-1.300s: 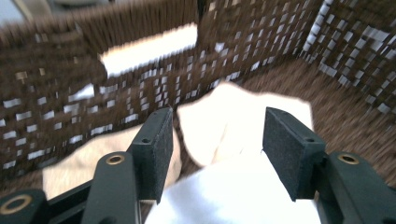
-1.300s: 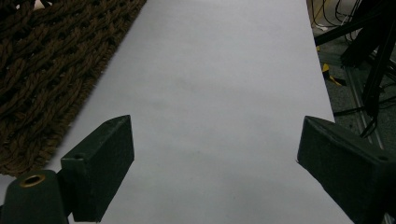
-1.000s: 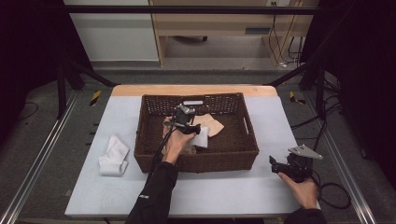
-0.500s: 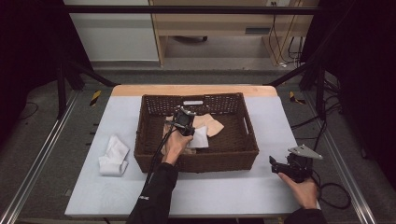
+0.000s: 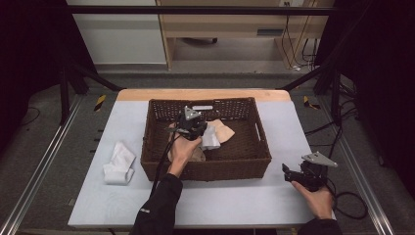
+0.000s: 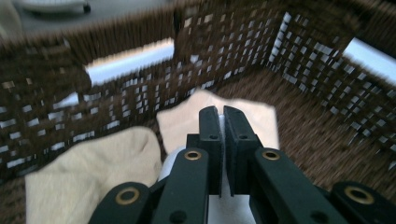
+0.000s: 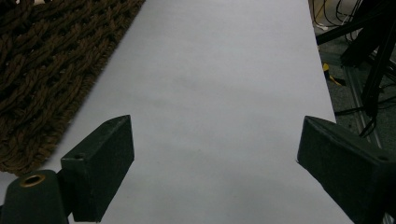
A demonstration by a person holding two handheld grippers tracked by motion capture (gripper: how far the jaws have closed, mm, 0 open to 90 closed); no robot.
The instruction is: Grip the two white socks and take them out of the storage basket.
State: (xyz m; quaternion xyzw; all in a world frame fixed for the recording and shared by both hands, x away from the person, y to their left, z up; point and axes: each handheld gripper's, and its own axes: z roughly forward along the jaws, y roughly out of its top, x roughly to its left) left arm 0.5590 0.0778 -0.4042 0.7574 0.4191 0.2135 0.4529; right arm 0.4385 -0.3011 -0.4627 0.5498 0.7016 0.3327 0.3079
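Observation:
A brown wicker basket (image 5: 205, 170) stands mid-table. Inside it my left gripper (image 5: 199, 133) points down, and its jaws have just been closing on a white cloth (image 5: 211, 140). In the left gripper view the left gripper (image 6: 222, 116) is shut, with the white cloth (image 6: 220, 207) pinched between the pads. A pale beige cloth (image 6: 187, 119) lies just beyond the tips and a second beige cloth (image 6: 88, 175) lies to the left. My right gripper (image 5: 286, 169) rests low over the table at the front right, open; nothing lies between the right gripper (image 7: 215, 140) jaws.
White folded cloths (image 5: 119, 161) lie on the grey table (image 5: 235, 203) left of the basket. The basket's woven wall (image 7: 42, 70) is close to my right gripper. A black cable (image 5: 350, 203) trails off the table's right edge.
The left gripper's jaws have shut on the white cloth in the basket and the hand has risen slightly. The right hand has kept still.

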